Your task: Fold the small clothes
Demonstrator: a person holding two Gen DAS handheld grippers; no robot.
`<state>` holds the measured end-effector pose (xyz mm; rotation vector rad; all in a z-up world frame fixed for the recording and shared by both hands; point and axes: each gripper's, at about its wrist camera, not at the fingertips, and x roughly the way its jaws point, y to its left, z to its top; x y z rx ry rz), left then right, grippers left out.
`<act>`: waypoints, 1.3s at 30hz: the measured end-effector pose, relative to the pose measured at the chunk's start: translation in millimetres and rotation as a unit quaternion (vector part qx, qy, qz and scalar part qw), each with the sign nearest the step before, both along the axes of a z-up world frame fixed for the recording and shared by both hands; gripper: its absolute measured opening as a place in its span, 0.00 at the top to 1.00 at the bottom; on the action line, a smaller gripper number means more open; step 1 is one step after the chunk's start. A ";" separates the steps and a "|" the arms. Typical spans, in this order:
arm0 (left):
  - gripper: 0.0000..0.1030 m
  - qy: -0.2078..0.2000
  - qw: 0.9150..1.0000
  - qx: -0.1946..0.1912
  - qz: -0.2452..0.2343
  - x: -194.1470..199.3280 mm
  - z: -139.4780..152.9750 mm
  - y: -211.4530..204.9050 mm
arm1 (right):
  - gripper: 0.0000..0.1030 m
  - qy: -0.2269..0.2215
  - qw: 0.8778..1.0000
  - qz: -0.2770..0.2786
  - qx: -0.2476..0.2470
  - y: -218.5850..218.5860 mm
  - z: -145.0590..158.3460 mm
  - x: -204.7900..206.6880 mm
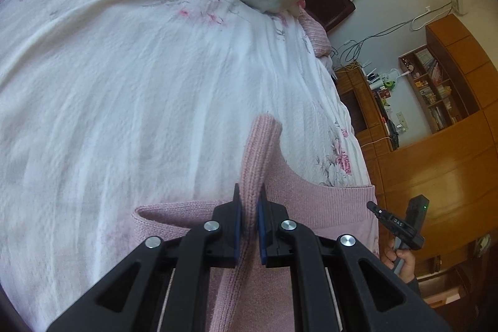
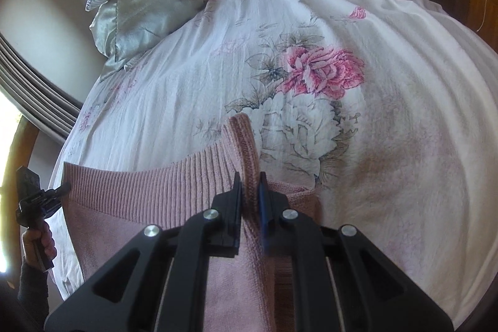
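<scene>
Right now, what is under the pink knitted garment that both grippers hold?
The pink knitted garment lies over the white floral bedspread, which shows around it on the far and outer sides. Whatever sits directly beneath the knit is covered. Left gripper and right gripper each pinch a fold.

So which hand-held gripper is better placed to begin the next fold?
Probably neither: left hand-held gripper and right hand-held gripper each pinch an edge of the pink knitted garment, so moving together looks best.

We are reading only one mark: "DAS" in small white letters on the right gripper [image 1: 396, 223], showing off to the right of the left gripper's fingers.
</scene>
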<state>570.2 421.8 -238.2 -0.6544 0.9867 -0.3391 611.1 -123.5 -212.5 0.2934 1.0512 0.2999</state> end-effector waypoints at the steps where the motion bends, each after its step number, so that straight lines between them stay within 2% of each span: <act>1: 0.92 0.009 1.000 0.004 0.004 2.4 -6.6 1.4 | 0.92 0.006 1.000 0.001 -0.008 2.1 -5.8 3.0; 5: 0.91 0.061 0.998 0.013 0.021 10.3 -44.4 8.6 | 0.90 0.033 0.999 -0.004 -0.020 5.0 -31.9 13.4; 6: 0.89 0.068 0.997 0.011 0.035 10.0 -48.5 13.0 | 0.83 0.044 0.999 -0.006 -0.021 4.8 -38.0 15.0; 8: 0.80 0.059 0.995 0.014 0.080 1.1 -38.2 22.7 | 0.76 0.042 0.999 -0.018 -0.018 0.4 -38.7 11.6; 10: 0.66 0.014 0.995 0.029 0.095 -10.5 -11.3 19.9 | 0.76 0.006 0.999 -0.033 0.007 -8.5 -22.8 0.0; 12: 0.64 -0.036 0.998 0.014 0.043 -16.8 14.0 -2.2 | 0.76 -0.017 0.998 -0.022 0.056 -10.6 -8.8 -11.6; 14: 0.56 -0.058 0.998 -0.016 -0.036 -12.5 22.0 -34.2 | 0.76 -0.010 0.996 0.003 0.087 -3.2 -8.6 -12.5; 16: 0.56 -0.031 0.997 -0.016 -0.070 0.8 8.3 -59.8 | 0.76 0.020 0.997 0.008 0.080 7.0 -25.9 -7.4; 18: 0.56 0.017 0.998 0.017 -0.061 15.6 -19.4 -66.7 | 0.79 0.055 0.996 -0.004 0.072 9.1 -50.5 0.9; 19: 0.60 0.046 0.997 0.022 -0.051 21.7 -35.6 -63.7 | 0.82 0.068 0.995 -0.011 0.074 6.4 -62.1 4.1; 20: 0.73 0.068 0.997 0.022 -0.041 25.4 -49.3 -59.0 | 0.88 0.071 0.994 -0.016 0.081 2.6 -69.3 4.7; 22: 0.86 0.080 0.996 0.021 -0.030 27.0 -55.6 -50.6 | 0.90 0.075 0.992 -0.022 0.098 -3.7 -70.2 3.7; 23: 0.86 0.077 0.996 0.017 -0.028 23.0 -50.6 -49.1 | 0.88 0.070 0.992 -0.028 0.097 -5.4 -64.0 -0.4; 24: 0.80 0.066 0.997 0.018 -0.030 17.0 -40.6 -50.2 | 0.79 0.060 0.993 -0.025 0.101 -5.4 -54.0 -7.0; 25: 0.60 0.043 0.998 0.015 -0.043 7.1 -26.6 -54.1 | 0.77 0.047 0.992 -0.010 0.118 -3.0 -42.5 -16.9; 26: 0.52 0.019 0.998 0.004 -0.061 -6.4 -14.5 -59.0 | 0.77 0.039 0.990 0.010 0.137 2.1 -32.0 -29.0; 28: 0.49 -0.019 0.993 -0.031 -0.109 -35.4 0.3 -71.9 | 0.77 0.034 0.986 0.058 0.155 18.2 -20.7 -53.6; 30: 0.49 -0.030 0.991 -0.027 -0.128 -57.8 -4.4 -79.6 | 0.77 0.053 0.981 0.092 0.160 35.7 -28.4 -71.5; 32: 0.49 -0.002 0.994 -0.016 -0.108 -64.8 -29.5 -73.2 | 0.79 0.077 0.983 0.110 0.127 53.2 -50.4 -80.2; 33: 0.50 0.015 0.996 -0.009 -0.092 -64.9 -44.0 -67.4 | 0.90 0.084 0.984 0.105 0.114 54.3 -62.6 -80.6; 34: 0.59 0.026 0.996 -0.007 -0.085 -64.9 -55.0 -62.5 | 0.98 0.086 0.985 0.096 0.111 51.0 -69.3 -79.3; 35: 0.68 0.030 0.996 -0.009 -0.079 -66.4 -58.7 -58.6 | 1.00 0.086 0.986 0.086 0.112 45.4 -70.9 -78.5; 36: 0.68 0.030 0.997 -0.011 -0.073 -69.8 -54.9 -55.8 | 1.00 0.088 0.986 0.071 0.119 39.7 -67.1 -79.5; 37: 0.63 0.022 0.997 -0.014 -0.071 -76.4 -45.1 -54.7 | 0.96 0.082 0.988 0.059 0.119 35.2 -57.4 -84.4; 38: 0.59 0.003 0.996 -0.021 -0.081 -87.1 -31.9 -55.6 | 0.83 0.070 0.988 0.059 0.126 33.5 -45.8 -92.5; 39: 0.59 -0.016 0.994 -0.032 -0.106 -100.9 -19.1 -61.2 | 0.76 0.063 0.985 0.069 0.145 33.9 -36.9 -102.5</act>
